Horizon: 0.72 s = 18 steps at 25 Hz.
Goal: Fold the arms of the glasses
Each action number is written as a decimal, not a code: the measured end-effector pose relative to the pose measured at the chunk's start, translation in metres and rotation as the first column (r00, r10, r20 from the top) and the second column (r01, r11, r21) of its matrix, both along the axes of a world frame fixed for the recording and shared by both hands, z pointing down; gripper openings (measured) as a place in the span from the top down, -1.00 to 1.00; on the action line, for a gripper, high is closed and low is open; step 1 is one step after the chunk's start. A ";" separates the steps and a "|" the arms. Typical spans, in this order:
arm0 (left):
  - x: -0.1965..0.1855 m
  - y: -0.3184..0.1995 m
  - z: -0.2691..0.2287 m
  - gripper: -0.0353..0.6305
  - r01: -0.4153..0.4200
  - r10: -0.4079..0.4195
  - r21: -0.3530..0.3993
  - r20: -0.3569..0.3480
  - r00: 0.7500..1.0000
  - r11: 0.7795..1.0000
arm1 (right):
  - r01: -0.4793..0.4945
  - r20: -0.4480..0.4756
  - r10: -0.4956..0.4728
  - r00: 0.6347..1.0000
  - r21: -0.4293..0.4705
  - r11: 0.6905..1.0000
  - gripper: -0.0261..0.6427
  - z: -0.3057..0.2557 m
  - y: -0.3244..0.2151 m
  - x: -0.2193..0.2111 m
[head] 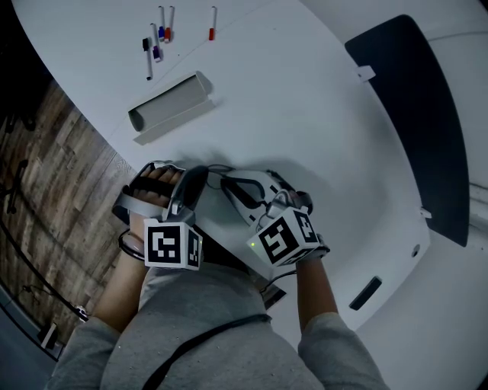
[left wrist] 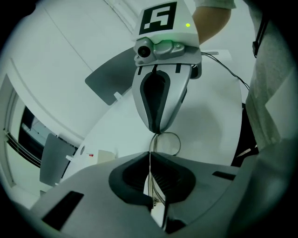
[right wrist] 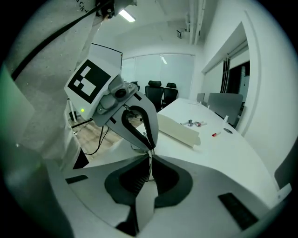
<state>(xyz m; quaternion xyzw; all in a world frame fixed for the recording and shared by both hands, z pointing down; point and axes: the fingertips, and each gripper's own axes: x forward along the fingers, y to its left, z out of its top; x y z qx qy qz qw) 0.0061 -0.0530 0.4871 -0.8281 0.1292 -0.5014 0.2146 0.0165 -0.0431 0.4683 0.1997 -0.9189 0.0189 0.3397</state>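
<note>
Thin wire-framed glasses (head: 220,170) hang just above the white table (head: 305,99) between my two grippers, which face each other tip to tip. My left gripper (head: 207,175) is shut on the thin frame wire. In the left gripper view the wire (left wrist: 150,167) runs between the left gripper's pads (left wrist: 160,179), and one round lens (left wrist: 170,143) shows beyond them. My right gripper (head: 226,181) comes in from the right and is shut on the glasses too. A thin wire (right wrist: 149,166) runs between its pads (right wrist: 163,179). The rest of the frame is hidden behind the jaws.
A long grey case (head: 169,105) lies further back on the table, with several markers (head: 156,42) and a red pen (head: 212,23) beyond it. A dark chair (head: 415,114) stands at the right. The table's edge and wooden floor (head: 53,175) are at the left.
</note>
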 end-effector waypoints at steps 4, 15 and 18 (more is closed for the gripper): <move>-0.001 0.002 -0.002 0.83 0.009 -0.010 -0.021 -0.066 0.998 1.000 | -0.003 -0.001 0.003 1.000 0.001 1.000 0.83 -0.003 0.000 -0.001; -0.023 0.008 -0.007 0.40 -0.008 -0.011 -0.116 -0.160 0.987 0.993 | -0.006 -0.031 0.007 0.999 0.006 1.000 0.83 0.000 0.000 -0.002; -0.025 0.012 -0.008 0.40 -0.002 -0.028 -0.143 -0.204 0.979 0.990 | -0.011 -0.017 0.011 1.000 0.007 1.000 0.83 -0.003 -0.001 -0.002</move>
